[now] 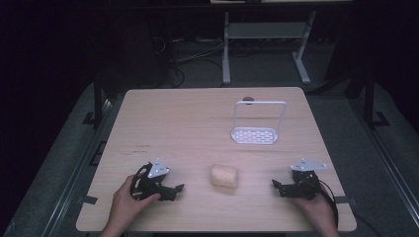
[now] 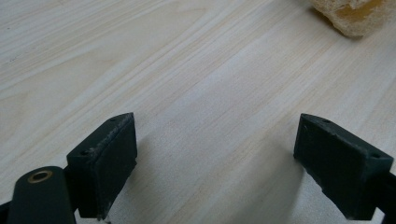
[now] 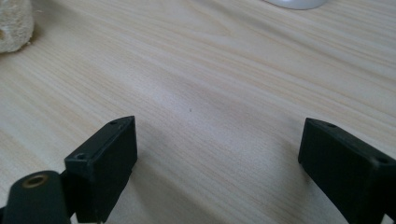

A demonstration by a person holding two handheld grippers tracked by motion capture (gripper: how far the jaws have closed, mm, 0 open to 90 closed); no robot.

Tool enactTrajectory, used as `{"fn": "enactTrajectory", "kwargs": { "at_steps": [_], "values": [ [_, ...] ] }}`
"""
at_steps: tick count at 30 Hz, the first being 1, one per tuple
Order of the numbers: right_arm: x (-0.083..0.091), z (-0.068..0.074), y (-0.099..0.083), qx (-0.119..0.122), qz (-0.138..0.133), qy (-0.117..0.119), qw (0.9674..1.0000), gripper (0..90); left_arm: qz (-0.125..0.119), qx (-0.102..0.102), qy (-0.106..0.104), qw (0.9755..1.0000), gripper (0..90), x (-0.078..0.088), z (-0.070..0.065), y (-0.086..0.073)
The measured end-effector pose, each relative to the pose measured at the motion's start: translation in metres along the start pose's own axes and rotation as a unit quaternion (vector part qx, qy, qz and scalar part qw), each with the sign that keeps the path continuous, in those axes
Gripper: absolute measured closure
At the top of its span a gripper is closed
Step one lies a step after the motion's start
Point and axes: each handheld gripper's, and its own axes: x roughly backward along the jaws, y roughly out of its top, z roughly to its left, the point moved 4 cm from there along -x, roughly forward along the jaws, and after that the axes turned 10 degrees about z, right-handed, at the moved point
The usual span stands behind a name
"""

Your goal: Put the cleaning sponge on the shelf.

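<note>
A pale yellow loofah sponge [image 1: 225, 176] lies on the wooden table [image 1: 197, 113] near its front middle. In the left gripper view the sponge [image 2: 355, 16] shows at the top right; in the right gripper view the sponge [image 3: 14, 25] sits at the top left. My left gripper [image 1: 179, 189] rests on the table left of the sponge, held by a hand, jaws wide apart over bare wood [image 2: 215, 154]. My right gripper [image 1: 274, 184] rests to the sponge's right, also open with nothing between its jaws [image 3: 217, 158].
A white rack [image 1: 257, 123] with a perforated base and an upright wire frame stands behind the sponge toward the back right; its base edge [image 3: 294, 3] shows in the right gripper view. A white desk frame [image 1: 267, 44] stands on the floor beyond the table.
</note>
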Motion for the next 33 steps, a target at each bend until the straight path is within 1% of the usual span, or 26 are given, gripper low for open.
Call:
{"fn": "enactTrajectory", "kwargs": {
  "at_steps": [8,9,10,13,16,19,20,25,28,33],
  "values": [
    [0.0,0.001,0.003,0.015,0.002,0.025,0.9996,13.2,0.0,0.0,0.0,1.0,12.7,0.0,0.0,0.0],
    [0.0,0.001,0.003,0.015,0.002,0.025,0.9996,13.2,0.0,0.0,0.0,1.0,12.7,0.0,0.0,0.0],
    [0.001,0.004,0.005,0.024,0.004,0.029,0.9993,13.2,0.0,0.0,0.0,1.0,12.8,0.0,0.0,0.0],
    [0.002,0.009,0.009,0.037,0.003,0.032,0.9988,13.2,0.0,0.0,0.0,1.0,12.7,0.0,0.0,0.0],
    [0.003,0.012,0.013,0.045,-0.002,0.042,0.9981,13.2,0.0,0.0,0.0,1.0,12.7,0.0,0.0,0.0],
    [0.004,0.014,0.017,0.047,-0.004,0.044,0.9979,13.1,0.0,0.0,0.0,1.0,12.7,0.0,0.0,0.0],
    [0.005,0.015,0.021,0.05,-0.01,0.048,0.9976,13.2,0.0,0.0,0.0,1.0,12.7,0.0,0.0,0.0],
    [0.008,0.016,0.033,0.053,-0.013,0.055,0.997,13.2,0.0,0.0,0.0,1.0,12.7,0.0,0.0,0.0],
    [0.009,0.017,0.041,0.062,-0.015,0.058,0.9963,13.2,0.0,0.0,0.0,1.0,12.8,0.0,0.0,0.0],
    [0.007,0.018,0.052,0.068,-0.014,0.061,0.9957,13.2,0.0,0.0,0.0,1.0,12.7,0.0,0.0,0.0]
  ]
}}
